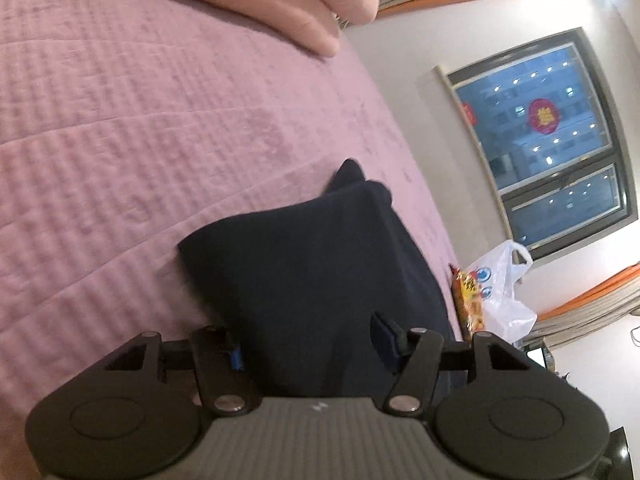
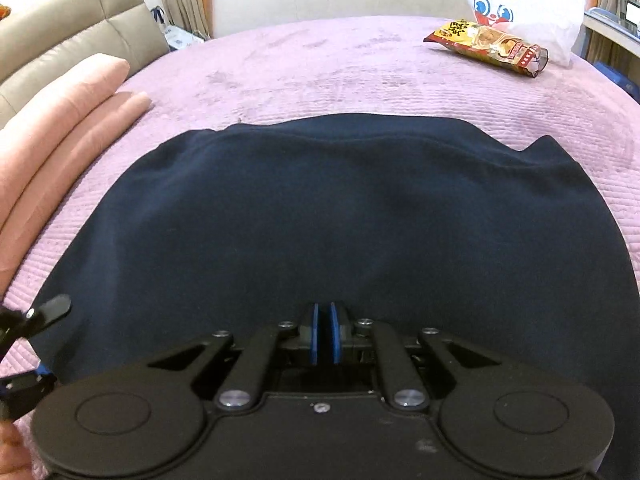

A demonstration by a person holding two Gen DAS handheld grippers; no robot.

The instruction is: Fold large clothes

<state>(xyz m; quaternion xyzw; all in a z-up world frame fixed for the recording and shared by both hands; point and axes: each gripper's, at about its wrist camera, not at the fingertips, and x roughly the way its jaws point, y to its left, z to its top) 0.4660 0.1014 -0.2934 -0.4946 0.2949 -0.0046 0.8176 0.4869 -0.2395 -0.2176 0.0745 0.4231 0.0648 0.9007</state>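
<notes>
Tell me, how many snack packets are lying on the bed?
1. The snack packet lies on the far right of the purple bedspread, right in front of the white plastic bag. Others could be hidden behind that bag.

The navy garment [image 2: 340,216] is matt, soft knit cloth. The bed [image 2: 320,68] wears a ribbed, plush mauve quilted cover. Snack packet [image 2: 488,46] and plastic bag [image 2: 532,4] look glossy. The tongs [image 2: 325,334] are matt black plastic.
</notes>
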